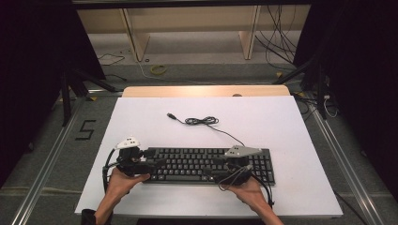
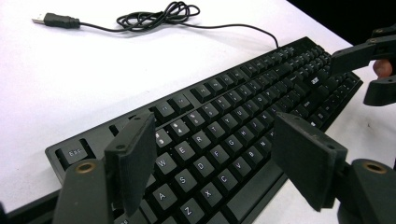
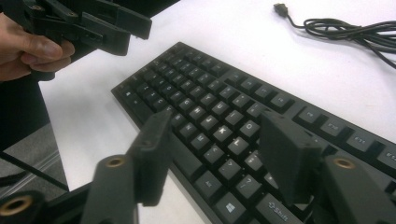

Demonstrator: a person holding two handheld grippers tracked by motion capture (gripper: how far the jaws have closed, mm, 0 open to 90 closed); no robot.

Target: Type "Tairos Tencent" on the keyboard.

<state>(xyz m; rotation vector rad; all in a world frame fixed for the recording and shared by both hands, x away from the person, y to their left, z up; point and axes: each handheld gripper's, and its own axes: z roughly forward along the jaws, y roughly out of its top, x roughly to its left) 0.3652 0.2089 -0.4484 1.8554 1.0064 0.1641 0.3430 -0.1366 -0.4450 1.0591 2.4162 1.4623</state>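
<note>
White tabletop (image 1: 141, 122), dark curtains to either side, loose cables on the floor beyond. A black keyboard (image 1: 197, 164) lies along the near edge, parallel to you, with its cable (image 1: 202, 121) coiled farther back and the USB plug (image 1: 172, 116) free on the table, connected to nothing.

Your left gripper (image 1: 152, 164) sits over the keyboard's left end; its own view has the jaws spread wide above the letter keys near the Esc corner, nothing between the pads. Your right gripper (image 1: 213, 168) sits over the right half — its jaws stand apart too, somewhat narrower, above the keys near the Shift row, gripping nothing. Neither pad is visibly pressing a key or the case.

Judging from this, you look set either to take the keyboard by its ends or to work the keys; which one I cannot tell.

Notes for doing it well:
- If lifting, slide each gripper outward so the jaws straddle the case edge, not the key rows — keycaps give and may pop.
- Close both sides evenly, then raise level, so the board does not twist.
- Mind the cable: it will drag the coil along behind.
- If pressing keys, lead with one pad tip, coming straight down.
</note>
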